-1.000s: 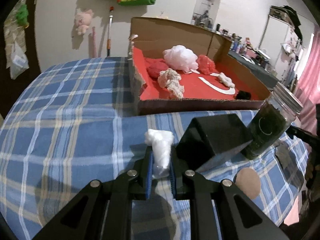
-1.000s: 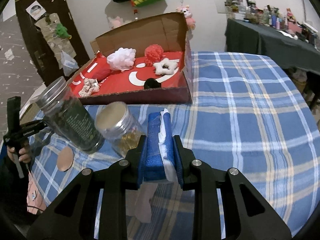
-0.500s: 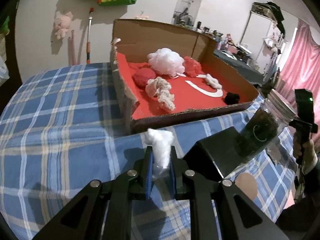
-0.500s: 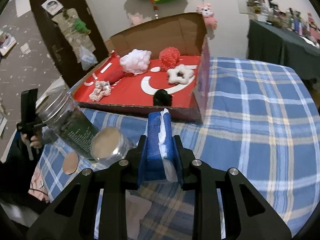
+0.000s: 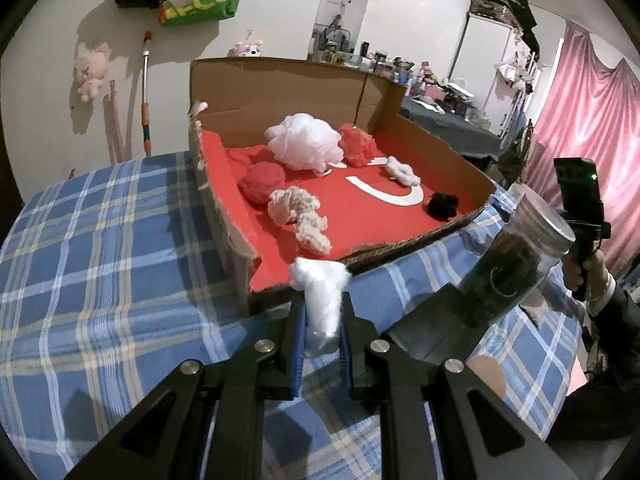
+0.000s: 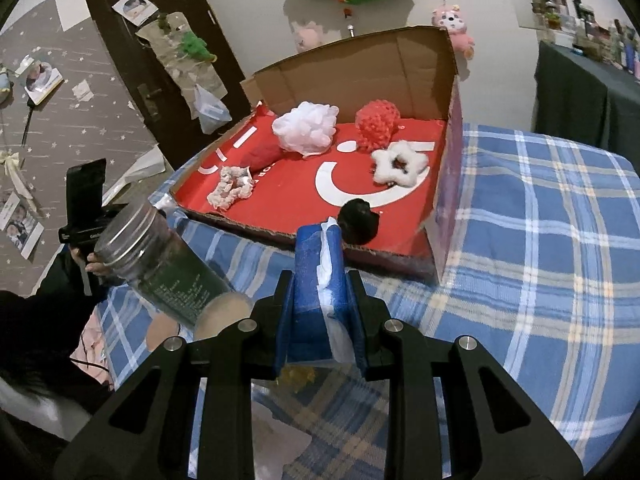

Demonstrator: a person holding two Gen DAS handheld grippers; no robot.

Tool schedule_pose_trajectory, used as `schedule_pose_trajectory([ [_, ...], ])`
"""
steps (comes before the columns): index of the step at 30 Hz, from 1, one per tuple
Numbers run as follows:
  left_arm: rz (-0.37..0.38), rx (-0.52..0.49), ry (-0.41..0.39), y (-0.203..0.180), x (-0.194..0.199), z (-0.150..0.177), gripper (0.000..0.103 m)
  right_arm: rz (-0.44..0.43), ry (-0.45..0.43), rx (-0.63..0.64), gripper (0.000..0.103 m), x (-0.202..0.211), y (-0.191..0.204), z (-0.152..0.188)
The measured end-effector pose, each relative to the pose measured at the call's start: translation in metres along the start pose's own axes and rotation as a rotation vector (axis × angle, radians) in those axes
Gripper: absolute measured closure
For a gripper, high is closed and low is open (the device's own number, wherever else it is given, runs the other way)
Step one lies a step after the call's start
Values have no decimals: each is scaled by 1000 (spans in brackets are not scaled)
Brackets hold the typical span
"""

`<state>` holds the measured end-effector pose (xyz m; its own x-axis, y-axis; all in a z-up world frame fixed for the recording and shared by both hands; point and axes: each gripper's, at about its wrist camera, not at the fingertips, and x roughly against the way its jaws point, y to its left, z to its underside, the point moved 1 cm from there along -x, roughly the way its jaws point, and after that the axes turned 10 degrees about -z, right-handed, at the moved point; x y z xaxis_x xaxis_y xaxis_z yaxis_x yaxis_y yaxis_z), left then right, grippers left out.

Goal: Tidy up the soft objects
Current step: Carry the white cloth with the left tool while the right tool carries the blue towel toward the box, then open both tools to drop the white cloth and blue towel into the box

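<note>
A: What did the left gripper (image 5: 322,320) have?
B: Its 2 fingers (image 5: 298,344) were clamped on a white cotton wad (image 5: 320,296), which stuck up past the tips, just short of the near edge of the cardboard box (image 5: 280,80).

A: And the right gripper (image 6: 320,304)?
B: Its fingers (image 6: 282,324) were pressed together on a blue sponge (image 6: 308,276) with a strip of white stuff along its right face, held upright just in front of the box's near wall.

A: What lay near them on the desk (image 5: 100,240)?
B: On the blue plaid cloth, a dark jar with a metal lid (image 6: 156,256) leaned to the left in the right wrist view, and a second jar's round lid (image 6: 224,312) showed just beside it. In the left wrist view a black box (image 5: 432,328) sat at the foot of that dark jar.

A: And inside the box?
B: On its red floor, from near to far: a black pom-pom (image 6: 358,222), a pink-and-white scrunchie (image 6: 232,188), a white star-shaped ring (image 6: 398,166), a red roll (image 6: 264,156), then a white mesh puff (image 6: 306,126) and a red mesh puff (image 6: 378,122) against the back wall.

A: Anyone else?
B: At the far left in the right wrist view, a hand (image 6: 96,264) held a black device (image 6: 86,200).
</note>
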<state>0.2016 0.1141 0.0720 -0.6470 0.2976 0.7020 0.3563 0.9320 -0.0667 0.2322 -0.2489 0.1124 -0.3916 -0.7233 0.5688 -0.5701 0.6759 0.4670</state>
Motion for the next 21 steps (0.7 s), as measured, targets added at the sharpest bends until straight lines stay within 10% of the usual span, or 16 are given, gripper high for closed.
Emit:
schedule_pose_trajectory([
  [21, 29, -136, 60, -49, -37, -78, 88, -4, 156, 65, 79, -63, 11, -81],
])
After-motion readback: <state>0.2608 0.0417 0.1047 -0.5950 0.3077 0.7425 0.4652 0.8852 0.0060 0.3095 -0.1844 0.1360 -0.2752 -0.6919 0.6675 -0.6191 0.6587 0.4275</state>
